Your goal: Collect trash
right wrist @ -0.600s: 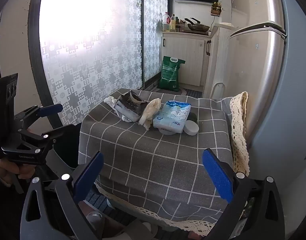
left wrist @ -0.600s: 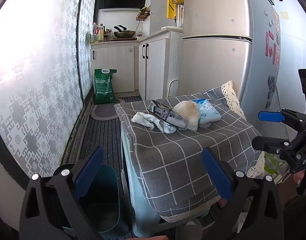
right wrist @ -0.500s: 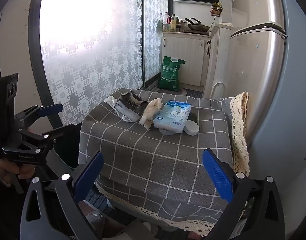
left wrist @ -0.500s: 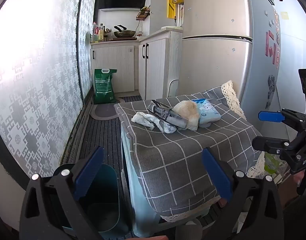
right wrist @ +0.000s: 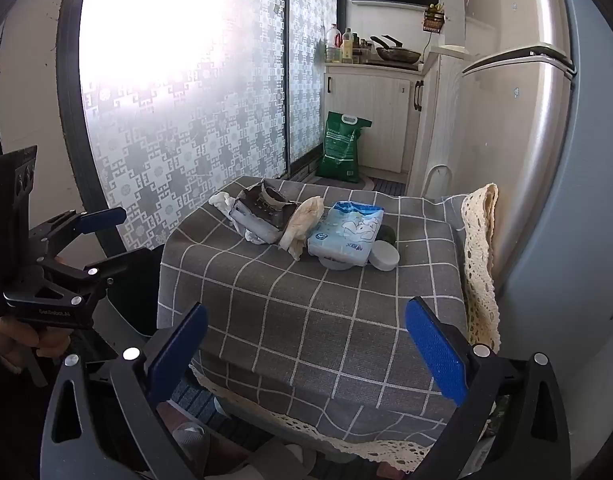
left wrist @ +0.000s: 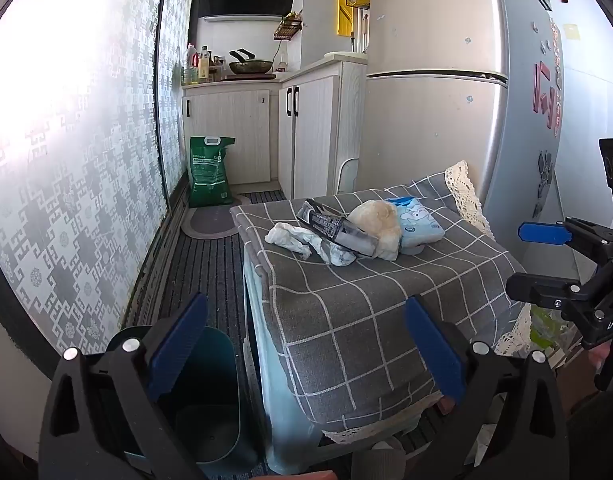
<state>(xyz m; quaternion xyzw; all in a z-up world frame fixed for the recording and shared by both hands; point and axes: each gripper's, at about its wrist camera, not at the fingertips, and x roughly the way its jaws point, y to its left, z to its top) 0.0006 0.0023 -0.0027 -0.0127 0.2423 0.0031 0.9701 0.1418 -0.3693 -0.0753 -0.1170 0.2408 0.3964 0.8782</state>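
Left wrist view: approach step, nothing picked yet. Left gripper (left wrist: 306,344) spread wide, empty, near end of checked cloth (left wrist: 366,304). One teal bin (left wrist: 204,392) on floor, lower left. Trash heaped far on cloth: one white tissue wad (left wrist: 290,238), one dark wrapper (left wrist: 336,228), one tan crumple (left wrist: 380,226), one blue pack (left wrist: 420,226). Right gripper (left wrist: 546,256) at right edge, wide apart, empty

Right wrist view: same heap from the right; one round white lid (right wrist: 383,255) beside blue pack. Next, judged: reach far, close on nearest wad, carry to bin
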